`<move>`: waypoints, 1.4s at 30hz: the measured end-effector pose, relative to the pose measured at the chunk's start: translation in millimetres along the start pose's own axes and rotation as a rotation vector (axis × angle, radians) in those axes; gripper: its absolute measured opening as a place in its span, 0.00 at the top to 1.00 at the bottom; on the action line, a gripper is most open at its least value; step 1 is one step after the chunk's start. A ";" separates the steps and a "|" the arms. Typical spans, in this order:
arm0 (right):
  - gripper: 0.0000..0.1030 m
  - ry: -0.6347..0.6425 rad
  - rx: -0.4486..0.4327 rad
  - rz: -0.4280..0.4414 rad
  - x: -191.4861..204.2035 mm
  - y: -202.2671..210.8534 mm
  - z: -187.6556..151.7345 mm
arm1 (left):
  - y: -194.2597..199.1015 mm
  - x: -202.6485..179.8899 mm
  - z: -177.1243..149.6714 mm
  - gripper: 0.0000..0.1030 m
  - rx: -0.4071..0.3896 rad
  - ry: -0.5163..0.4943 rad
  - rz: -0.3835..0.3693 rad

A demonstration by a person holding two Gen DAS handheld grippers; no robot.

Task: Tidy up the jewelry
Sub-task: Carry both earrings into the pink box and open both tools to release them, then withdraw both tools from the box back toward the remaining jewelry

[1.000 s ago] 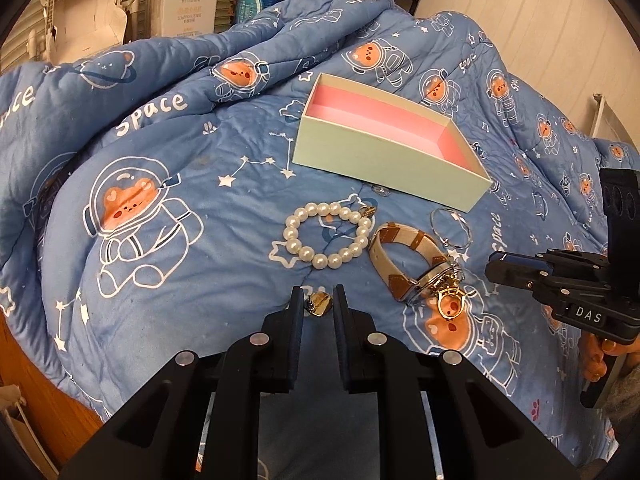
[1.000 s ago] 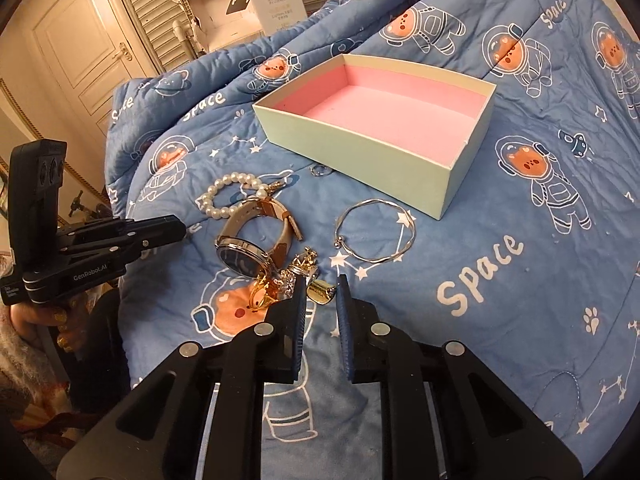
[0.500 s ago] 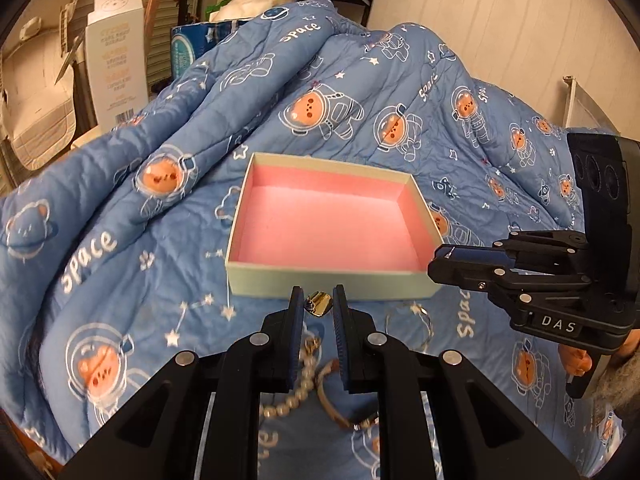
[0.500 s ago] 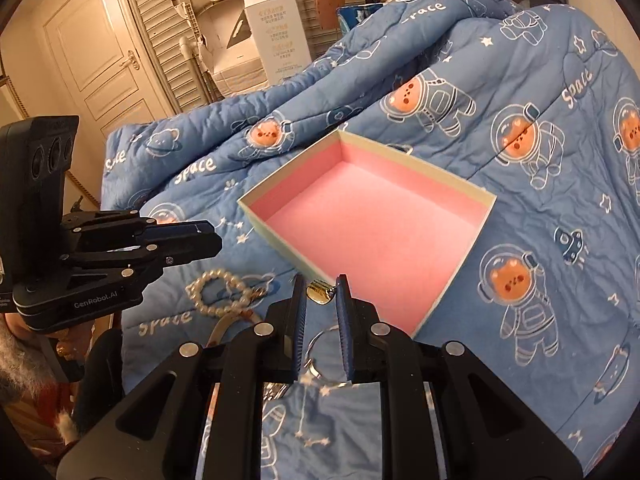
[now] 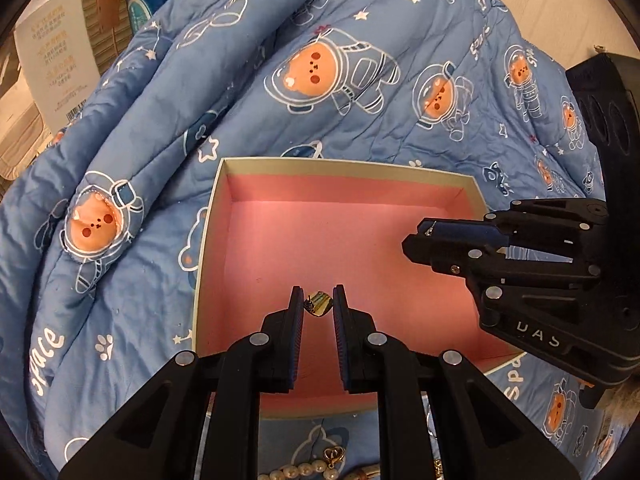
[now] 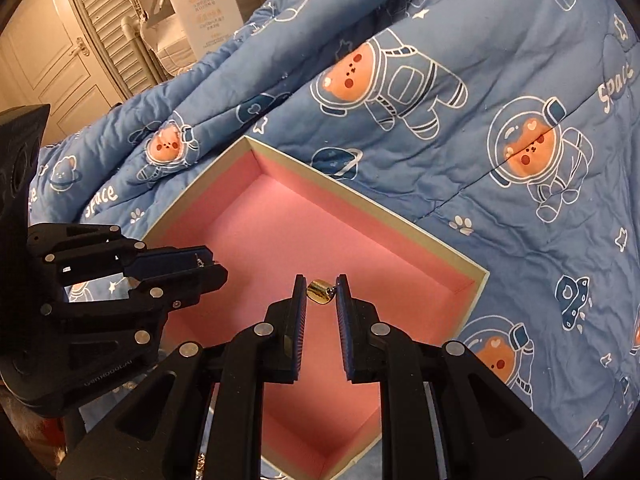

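Across the bed lies a quilted blue comforter printed with astronaut bears. On it sits a shallow rectangular cardboard box, pale green outside and lined with smooth pink; its visible floor is bare. Over that box, the black left gripper has its jaws pinching a small shiny gold earring, and the black right gripper has its jaws pinching a second small gold earring. Below the box's near wall, a white pearl bracelet rests on the comforter.
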State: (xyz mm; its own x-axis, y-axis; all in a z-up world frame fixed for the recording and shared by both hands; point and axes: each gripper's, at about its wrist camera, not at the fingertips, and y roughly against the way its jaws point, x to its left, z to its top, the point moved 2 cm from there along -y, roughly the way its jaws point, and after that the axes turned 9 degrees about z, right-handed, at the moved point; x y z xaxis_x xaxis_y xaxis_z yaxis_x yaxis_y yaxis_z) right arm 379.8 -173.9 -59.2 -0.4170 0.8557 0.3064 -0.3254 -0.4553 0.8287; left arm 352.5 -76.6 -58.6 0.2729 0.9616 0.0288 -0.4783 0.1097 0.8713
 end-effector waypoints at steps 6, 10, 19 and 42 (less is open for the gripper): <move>0.85 0.016 0.046 -0.027 -3.6 -18.4 4.4 | -15.2 -5.0 2.9 0.86 0.023 -0.021 0.025; 0.85 0.010 0.070 -0.047 -7.4 -28.8 6.6 | -23.7 -6.4 6.3 0.86 0.038 -0.009 0.031; 0.85 0.046 0.087 -0.079 -6.4 -36.2 5.1 | -29.9 -12.3 4.9 0.85 0.040 -0.021 0.042; 0.44 0.097 -0.130 0.029 40.8 38.9 -13.3 | 84.0 35.3 -47.4 0.18 -0.243 0.146 0.017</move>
State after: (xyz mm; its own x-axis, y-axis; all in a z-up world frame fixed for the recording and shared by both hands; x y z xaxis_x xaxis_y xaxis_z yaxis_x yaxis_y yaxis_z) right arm 338.8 -159.9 -20.6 -0.5055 0.8171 0.2773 -0.4167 -0.5126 0.7507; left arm 282.4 -21.6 -7.6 0.1486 0.9879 -0.0433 -0.6730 0.1331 0.7276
